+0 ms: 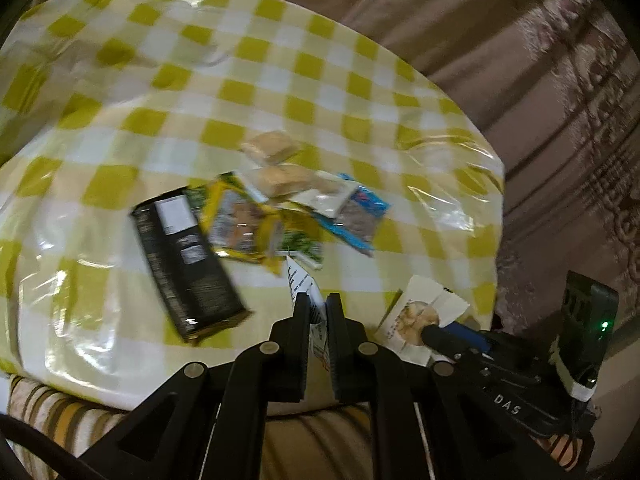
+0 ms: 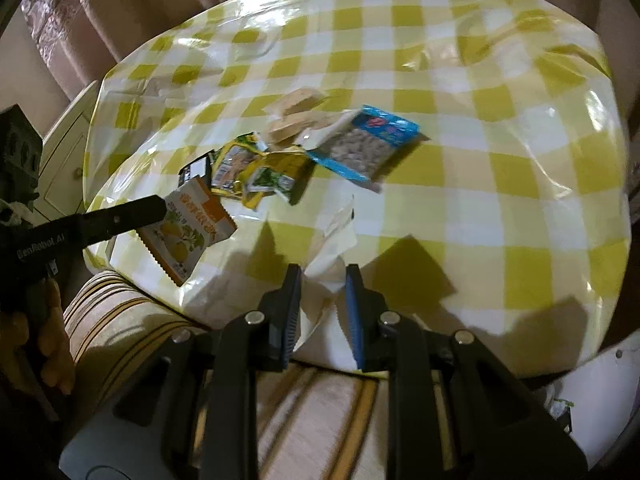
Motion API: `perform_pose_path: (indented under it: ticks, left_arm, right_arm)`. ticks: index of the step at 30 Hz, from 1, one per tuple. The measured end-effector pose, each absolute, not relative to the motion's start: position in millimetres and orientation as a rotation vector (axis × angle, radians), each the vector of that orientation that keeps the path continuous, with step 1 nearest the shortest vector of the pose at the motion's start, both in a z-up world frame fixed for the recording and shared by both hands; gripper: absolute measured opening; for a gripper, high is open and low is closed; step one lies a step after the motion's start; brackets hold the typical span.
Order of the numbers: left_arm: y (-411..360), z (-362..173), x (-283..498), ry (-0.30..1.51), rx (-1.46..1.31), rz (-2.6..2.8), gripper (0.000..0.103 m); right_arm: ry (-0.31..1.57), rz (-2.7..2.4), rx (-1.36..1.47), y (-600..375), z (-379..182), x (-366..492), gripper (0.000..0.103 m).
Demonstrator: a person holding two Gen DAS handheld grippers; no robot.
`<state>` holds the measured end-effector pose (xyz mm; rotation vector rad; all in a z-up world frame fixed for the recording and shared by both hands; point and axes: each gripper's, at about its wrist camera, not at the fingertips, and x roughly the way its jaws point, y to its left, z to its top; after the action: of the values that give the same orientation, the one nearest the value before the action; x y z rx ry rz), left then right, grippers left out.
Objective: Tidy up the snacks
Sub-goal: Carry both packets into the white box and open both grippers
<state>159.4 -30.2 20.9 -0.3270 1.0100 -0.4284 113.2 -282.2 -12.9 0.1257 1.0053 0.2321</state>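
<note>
Clearly the sorting is at an early stage: most snacks lie in one loose pile near the middle of the table (image 1: 120,92), which wears a yellow-and-white checked plastic cloth. In that pile sit a black box (image 1: 186,264), a yellow packet (image 1: 240,224), a green packet (image 1: 302,246) half under it, a blue bag (image 2: 366,142) of round brown pieces, and a few clear-wrapped pale biscuits (image 1: 272,146). No container or sorted group shows in either view, so where the snacks are meant to end up I cannot tell. Two items are off the pile, one in each gripper, and nearly everything else is left to do.

The left gripper (image 1: 318,308) points steeply down over the near table edge with its jaws pressed together on an orange-and-white packet (image 2: 188,228) with a fruit picture, held edge-on in its own view and seen flat from the right wrist. The right gripper (image 2: 324,280) also tilts down at the near edge, jaws clamped on a white packet (image 1: 420,320) printed with a round biscuit; in its own view the wrapper (image 2: 334,240) sticks up between the blue-padded fingers. Both packets seem to hang just above the cloth, side by side, close to the striped cushion (image 2: 120,320) below the table edge. A hand (image 2: 44,344) grips the left tool's handle.
</note>
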Motion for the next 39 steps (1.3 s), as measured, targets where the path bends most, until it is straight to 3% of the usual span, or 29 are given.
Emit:
perform_pose_path:
  ticks: [22, 39]
  left_arm:
    - [-211.7, 40.2, 125.7, 1.055, -0.122, -0.766, 0.009]
    - [-362.6, -18.7, 71.1, 1.278, 0.233, -0.998, 0.009]
  right_arm:
    - [0.943, -0.043, 0.247, -428.3, -1.1, 26.8, 0.026]
    - [1.059, -0.269, 0.428, -539.1, -80.9, -47.8, 0.026]
